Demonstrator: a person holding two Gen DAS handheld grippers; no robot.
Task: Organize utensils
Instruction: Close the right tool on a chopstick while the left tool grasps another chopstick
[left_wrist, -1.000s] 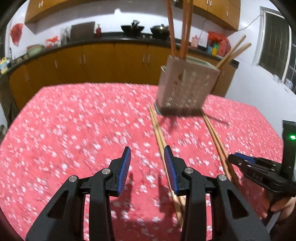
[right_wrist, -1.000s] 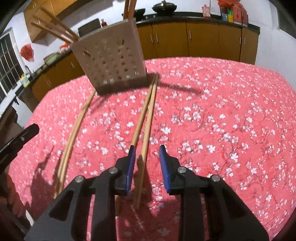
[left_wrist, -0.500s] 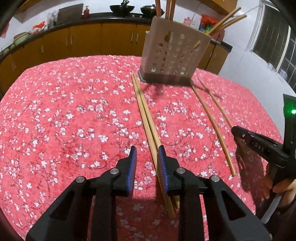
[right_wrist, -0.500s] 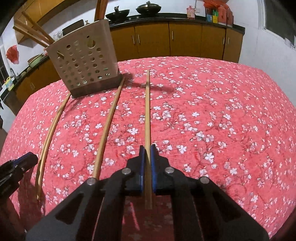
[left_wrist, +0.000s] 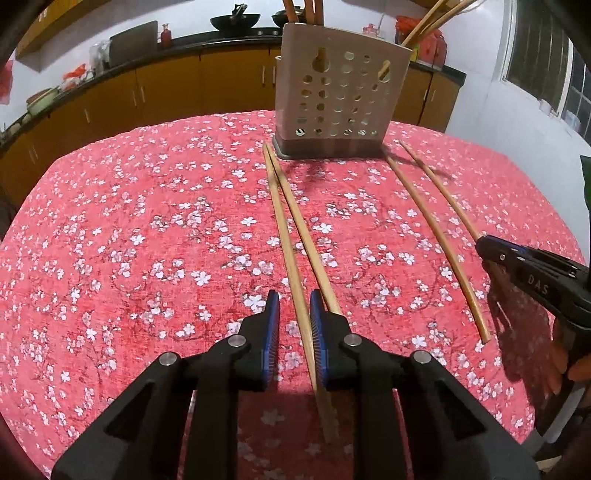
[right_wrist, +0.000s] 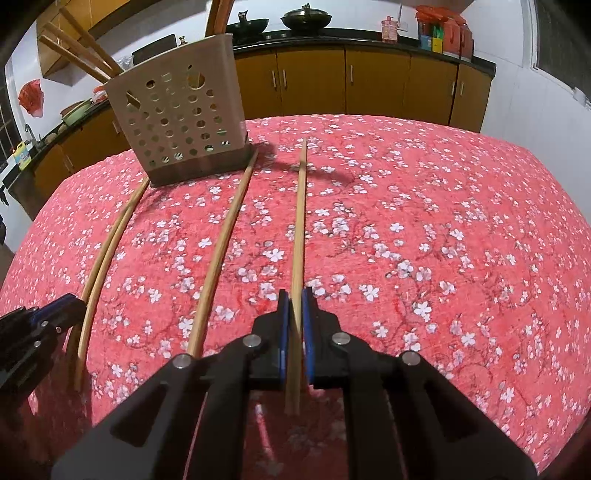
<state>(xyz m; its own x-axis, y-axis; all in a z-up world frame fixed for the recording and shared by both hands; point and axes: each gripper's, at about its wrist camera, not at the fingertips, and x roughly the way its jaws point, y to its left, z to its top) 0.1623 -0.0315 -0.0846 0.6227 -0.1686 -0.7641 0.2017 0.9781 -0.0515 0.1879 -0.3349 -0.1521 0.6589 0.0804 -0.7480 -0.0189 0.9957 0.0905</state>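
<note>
A perforated beige utensil holder stands at the far side of the red floral table, with several chopsticks standing in it; it also shows in the right wrist view. A pair of wooden chopsticks lies in front of it. My left gripper is open, its jaws straddling one chopstick of that pair low over the cloth. My right gripper is shut on a single chopstick. Another chopstick lies just left of it. The right gripper also appears in the left wrist view.
The table wears a red floral cloth. Brown kitchen cabinets and a dark counter with woks run behind the table. A window is on the right wall. The left gripper shows at the left edge of the right wrist view.
My left gripper came down over the left pair and narrowed its jaws around one chopstick. My right gripper closed on one chopstick and drew it apart from its neighbour.
</note>
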